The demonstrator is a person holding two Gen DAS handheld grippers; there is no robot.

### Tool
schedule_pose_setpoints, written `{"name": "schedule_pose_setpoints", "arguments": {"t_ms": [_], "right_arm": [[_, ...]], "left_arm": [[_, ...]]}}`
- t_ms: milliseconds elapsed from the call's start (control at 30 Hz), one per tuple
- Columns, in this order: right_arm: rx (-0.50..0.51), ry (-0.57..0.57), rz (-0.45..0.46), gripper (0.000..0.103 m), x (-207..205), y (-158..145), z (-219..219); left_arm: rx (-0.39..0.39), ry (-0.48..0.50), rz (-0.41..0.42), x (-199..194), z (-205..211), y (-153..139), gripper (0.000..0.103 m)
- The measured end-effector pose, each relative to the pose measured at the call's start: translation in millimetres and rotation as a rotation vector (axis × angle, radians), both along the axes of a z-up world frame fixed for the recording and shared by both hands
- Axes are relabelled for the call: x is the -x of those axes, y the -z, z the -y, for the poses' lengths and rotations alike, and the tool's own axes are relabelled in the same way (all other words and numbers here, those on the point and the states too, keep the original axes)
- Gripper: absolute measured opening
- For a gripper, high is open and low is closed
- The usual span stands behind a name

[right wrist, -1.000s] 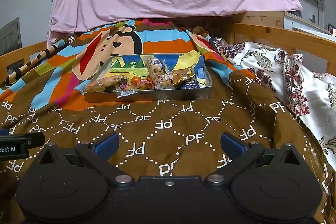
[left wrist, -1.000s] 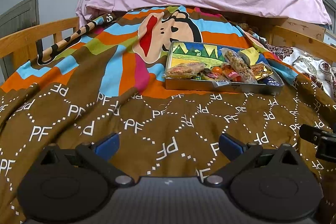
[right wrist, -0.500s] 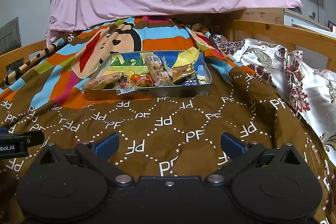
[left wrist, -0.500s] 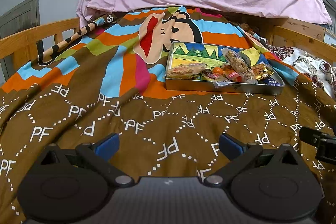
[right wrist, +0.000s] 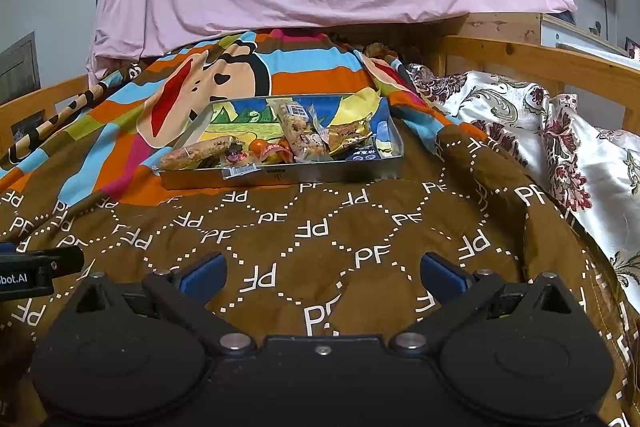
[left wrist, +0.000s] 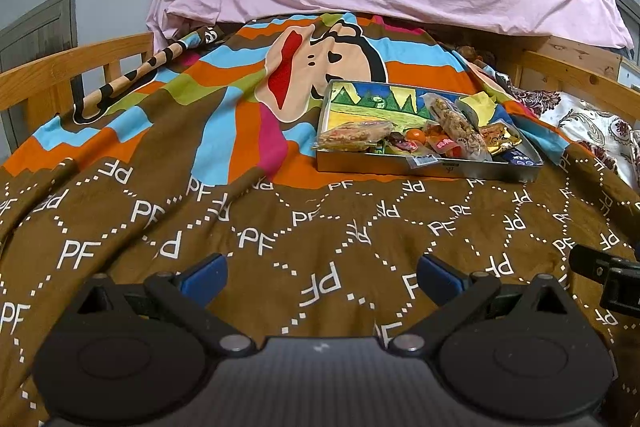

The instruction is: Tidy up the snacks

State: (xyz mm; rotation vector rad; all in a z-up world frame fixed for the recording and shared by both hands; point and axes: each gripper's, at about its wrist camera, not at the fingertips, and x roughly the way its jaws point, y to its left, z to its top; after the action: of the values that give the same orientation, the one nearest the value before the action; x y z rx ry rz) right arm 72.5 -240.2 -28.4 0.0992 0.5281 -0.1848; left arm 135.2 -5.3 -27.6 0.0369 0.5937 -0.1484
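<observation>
Snacks lie heaped in a shallow metal tin on the blanket, well ahead of both tongs, a bit right of the left gripper and a bit left of the right gripper. Both grippers hover low over the brown part of the blanket, side by side, jaws spread wide and holding nothing. A long nut bar leans across the pile, with a flatter bar at the tin's left end.
</observation>
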Motion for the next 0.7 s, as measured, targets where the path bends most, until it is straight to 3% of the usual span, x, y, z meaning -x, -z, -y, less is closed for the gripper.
{"name": "schedule_pose_setpoints", "arguments": {"t_ms": [700], "right_arm": [[0.000,0.000,-0.001,0.102,0.1,-0.3,-0.2]], "left_arm": [[0.001,-0.001,0.000,0.7,1.5,0.2,0.103]]}}
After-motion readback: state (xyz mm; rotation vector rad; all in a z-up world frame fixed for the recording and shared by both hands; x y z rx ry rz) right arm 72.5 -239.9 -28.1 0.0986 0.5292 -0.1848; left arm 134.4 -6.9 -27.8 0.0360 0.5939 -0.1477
